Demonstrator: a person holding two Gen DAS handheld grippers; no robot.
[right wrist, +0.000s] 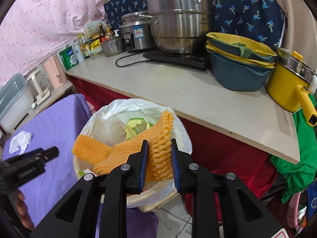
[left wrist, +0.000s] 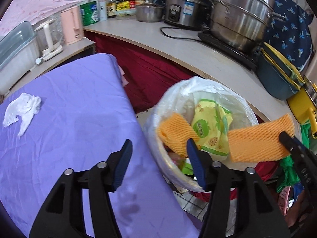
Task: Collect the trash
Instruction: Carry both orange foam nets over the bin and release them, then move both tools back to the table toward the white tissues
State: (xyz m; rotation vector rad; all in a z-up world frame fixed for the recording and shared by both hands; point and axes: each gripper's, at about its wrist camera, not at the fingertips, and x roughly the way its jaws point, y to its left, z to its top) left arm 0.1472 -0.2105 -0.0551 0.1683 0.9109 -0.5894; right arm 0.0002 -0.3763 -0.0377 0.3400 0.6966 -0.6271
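A bin lined with a white bag (left wrist: 200, 87) (right wrist: 184, 136) stands between the purple-covered table (left wrist: 79, 109) and the counter. My left gripper (left wrist: 159, 154) (right wrist: 50, 152) is open over the table's edge by the bin, with nothing between its pads. Just past its tips, one orange foam net (left wrist: 174, 132) (right wrist: 89, 150) lies against the bin's near rim, beside a yellow-green wrapper (left wrist: 212, 127). My right gripper (right wrist: 160, 155) (left wrist: 286, 138) is shut on a second orange foam net (right wrist: 160, 158) (left wrist: 257, 142), holding it above the bin's mouth. A crumpled white tissue (left wrist: 21, 109) (right wrist: 19, 140) lies on the purple cloth.
The pale counter (right wrist: 198, 95) behind the bin carries a tall steel steamer (right wrist: 178, 19), a rice cooker (right wrist: 136, 37), stacked blue-and-yellow basins (right wrist: 237, 67) and a yellow pot (right wrist: 287, 87). A pink kettle (left wrist: 72, 25) stands on a side shelf. Green bags (right wrist: 297, 158) hang at right.
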